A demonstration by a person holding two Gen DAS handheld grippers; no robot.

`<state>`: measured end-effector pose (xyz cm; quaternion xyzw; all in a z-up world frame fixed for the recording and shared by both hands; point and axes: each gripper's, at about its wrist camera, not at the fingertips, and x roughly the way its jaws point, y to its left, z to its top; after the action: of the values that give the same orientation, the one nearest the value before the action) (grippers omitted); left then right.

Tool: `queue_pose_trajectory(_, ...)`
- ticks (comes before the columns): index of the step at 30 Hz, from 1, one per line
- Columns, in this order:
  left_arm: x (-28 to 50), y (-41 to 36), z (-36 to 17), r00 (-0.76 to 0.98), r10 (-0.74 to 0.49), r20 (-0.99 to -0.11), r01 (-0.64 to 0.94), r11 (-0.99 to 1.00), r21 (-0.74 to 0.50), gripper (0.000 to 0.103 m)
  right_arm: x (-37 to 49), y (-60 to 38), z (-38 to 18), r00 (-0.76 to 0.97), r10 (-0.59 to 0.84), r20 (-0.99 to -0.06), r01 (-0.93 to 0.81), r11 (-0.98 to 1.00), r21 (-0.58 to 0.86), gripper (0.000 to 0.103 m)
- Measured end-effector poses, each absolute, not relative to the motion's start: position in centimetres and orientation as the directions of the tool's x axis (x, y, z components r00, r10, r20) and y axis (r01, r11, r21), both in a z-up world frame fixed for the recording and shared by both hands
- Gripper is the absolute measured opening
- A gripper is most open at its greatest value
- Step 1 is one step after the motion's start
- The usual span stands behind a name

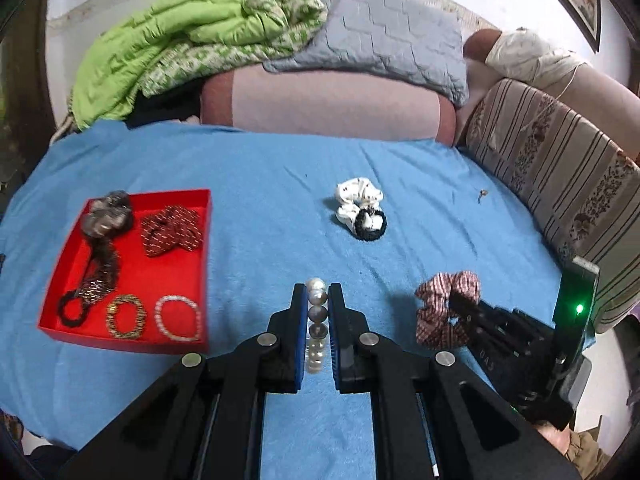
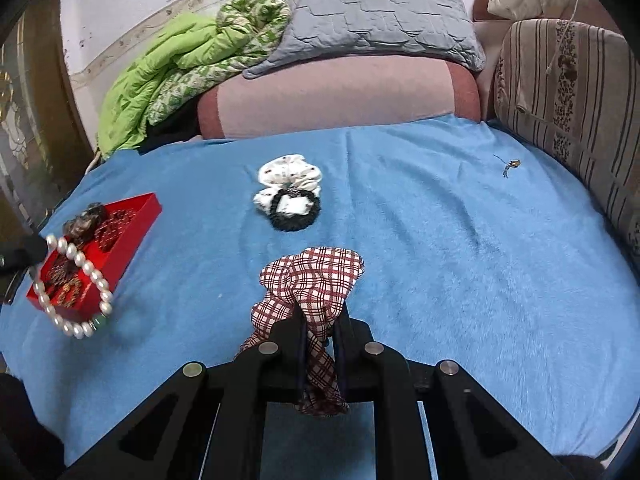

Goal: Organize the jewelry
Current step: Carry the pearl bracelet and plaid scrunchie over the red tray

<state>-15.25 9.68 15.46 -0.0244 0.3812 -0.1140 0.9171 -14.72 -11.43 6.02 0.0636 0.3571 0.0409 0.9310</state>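
Note:
My left gripper (image 1: 318, 294) is shut on a pearl bracelet (image 1: 316, 320) and holds it above the blue blanket, right of the red tray (image 1: 132, 276). The bracelet also shows hanging in the right wrist view (image 2: 80, 292). The tray holds a dark beaded piece (image 1: 102, 248), a red scrunchie (image 1: 172, 230) and two bracelets (image 1: 154, 316). My right gripper (image 2: 320, 320) is shut on a red plaid scrunchie (image 2: 312, 280), also visible in the left wrist view (image 1: 444, 304). A white scrunchie with a black hair tie (image 1: 360, 210) lies further back on the blanket.
A small earring (image 2: 508, 166) lies on the blanket at the far right. Pillows (image 2: 376, 12), a green quilt (image 2: 180, 68) and a pink bolster (image 2: 336, 92) line the back. A striped cushion (image 2: 568, 92) stands along the right edge.

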Motion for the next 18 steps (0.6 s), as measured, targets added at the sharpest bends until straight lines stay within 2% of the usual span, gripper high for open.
queue_pose_trajectory(13,-18.6,12.4,18.2,0.762,-0.156,-0.628,0.131,0.988,-0.086,0.009,-18.0,-8.1,8.0,0.744,0.124,-0.656,-0.085,0.992,0.091,0.013)
queue_pose_trajectory(18,-19.0,14.1,18.4,0.771,-0.145,-0.62,0.101,0.989,-0.105,0.009,-18.4,-6.6,9.3,0.753,0.143,-0.643,-0.125,0.989,0.073,0.013)
